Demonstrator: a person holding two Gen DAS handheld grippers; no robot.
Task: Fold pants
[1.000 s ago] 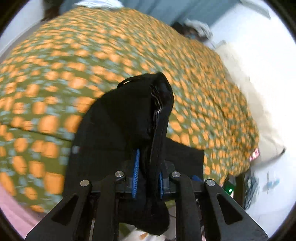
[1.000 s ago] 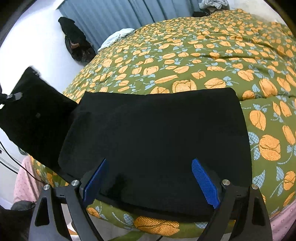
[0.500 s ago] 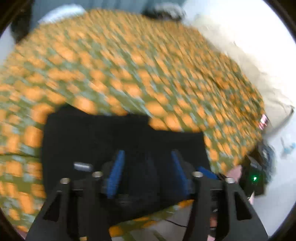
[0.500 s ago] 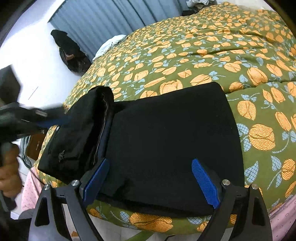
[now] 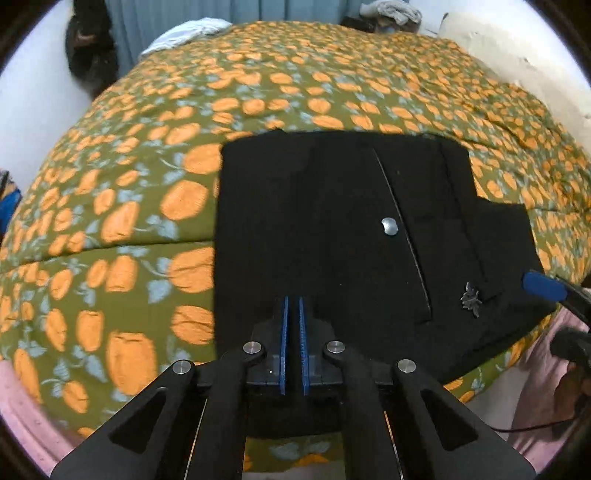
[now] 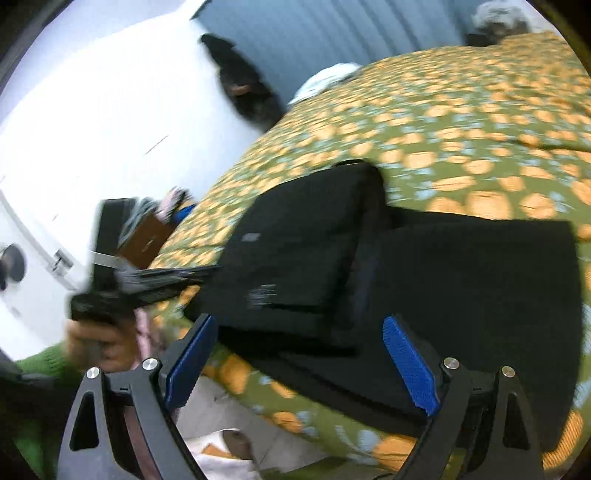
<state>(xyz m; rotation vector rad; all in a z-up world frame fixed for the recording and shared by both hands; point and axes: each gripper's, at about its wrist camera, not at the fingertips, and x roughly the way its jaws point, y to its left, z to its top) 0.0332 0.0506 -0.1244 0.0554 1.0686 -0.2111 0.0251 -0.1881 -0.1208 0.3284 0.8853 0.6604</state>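
Observation:
The black pants (image 5: pixel 332 229) lie folded on the bed, a silver button and a pocket seam facing up. My left gripper (image 5: pixel 293 306) hovers over their near edge, pads pressed together with no cloth between them. One blue pad (image 5: pixel 545 290) of my right gripper shows at the pants' right edge. In the right wrist view my right gripper (image 6: pixel 301 354) stands wide open just before the near edge of the pants (image 6: pixel 461 288), with nothing between its fingers. There the folded-over layer (image 6: pixel 303 240) rests on top, and a hand (image 6: pixel 96 339) holds the blurred left gripper (image 6: pixel 155 280) beside it.
The bed cover (image 5: pixel 122 206) is olive with orange flowers and reaches far beyond the pants. A pale pillow (image 5: pixel 491 48) lies at the far right. White cloth (image 5: pixel 184 31) and blue curtains are at the far end. A dark bag (image 6: pixel 240 85) hangs on the white wall.
The left gripper carried a pants section over, let it go on the rest, sank, and closed empty. The right gripper stayed open while its view swung and tilted.

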